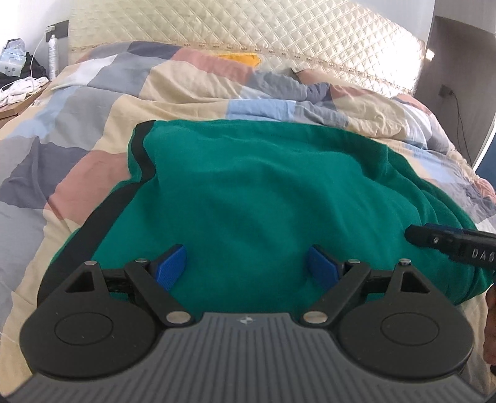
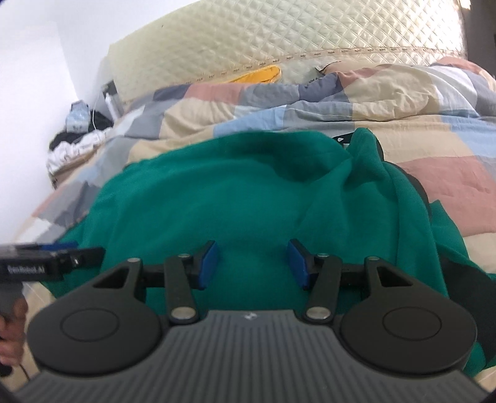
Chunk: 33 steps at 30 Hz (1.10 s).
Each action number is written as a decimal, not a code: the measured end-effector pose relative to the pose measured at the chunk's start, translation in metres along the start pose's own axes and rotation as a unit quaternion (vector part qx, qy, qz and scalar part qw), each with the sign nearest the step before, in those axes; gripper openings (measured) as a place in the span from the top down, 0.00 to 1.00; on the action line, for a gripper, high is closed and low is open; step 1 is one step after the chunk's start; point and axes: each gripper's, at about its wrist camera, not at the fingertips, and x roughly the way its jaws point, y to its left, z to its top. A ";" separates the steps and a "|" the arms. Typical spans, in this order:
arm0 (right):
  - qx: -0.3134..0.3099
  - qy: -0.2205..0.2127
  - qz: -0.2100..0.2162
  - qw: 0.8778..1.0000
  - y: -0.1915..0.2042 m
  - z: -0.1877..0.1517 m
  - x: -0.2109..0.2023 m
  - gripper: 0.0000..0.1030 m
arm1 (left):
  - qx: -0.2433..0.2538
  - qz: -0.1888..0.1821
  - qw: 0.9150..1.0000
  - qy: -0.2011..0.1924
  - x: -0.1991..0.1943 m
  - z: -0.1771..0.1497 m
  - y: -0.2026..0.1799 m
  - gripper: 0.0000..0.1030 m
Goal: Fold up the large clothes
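Matt, soft green cloth garment (image 1: 263, 198) on crumpled patchwork cotton quilt (image 1: 77, 130); glossy quilted cream headboard (image 1: 248, 28); ribbed blue plastic pads (image 1: 172, 263).

A patchwork quilt (image 1: 93, 148) covers the bed; a quilted cream headboard (image 1: 248, 28) stands at twelve o'clock, a white spray bottle (image 1: 52, 55) at ten.

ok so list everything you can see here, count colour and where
green garment with black trim: one, green, spread on the bed under both grippers
patchwork duvet: one, cream, grey, pink and blue, covering the bed
quilted headboard: one, cream, behind the bed
yellow item: one, yellow, at the headboard's foot
white spray can: one, white, bedside at left
left gripper: one, black with blue pads, open above the garment
right gripper: one, black with blue pads, jaws apart, nothing gripped
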 end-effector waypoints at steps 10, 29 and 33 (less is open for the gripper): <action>0.000 -0.007 -0.011 1.000 0.003 -0.008 0.001 0.48 | 0.000 -0.001 1.000 -0.003 0.000 -0.003 0.001 0.14; 0.233 -0.004 0.009 0.973 -0.024 -0.039 -0.068 0.48 | -0.166 -0.037 0.985 0.023 -0.059 -0.040 0.028 0.12; 0.279 -0.001 0.040 0.960 -0.036 -0.043 -0.060 0.28 | -0.212 -0.040 0.975 0.047 -0.049 -0.048 0.038 0.10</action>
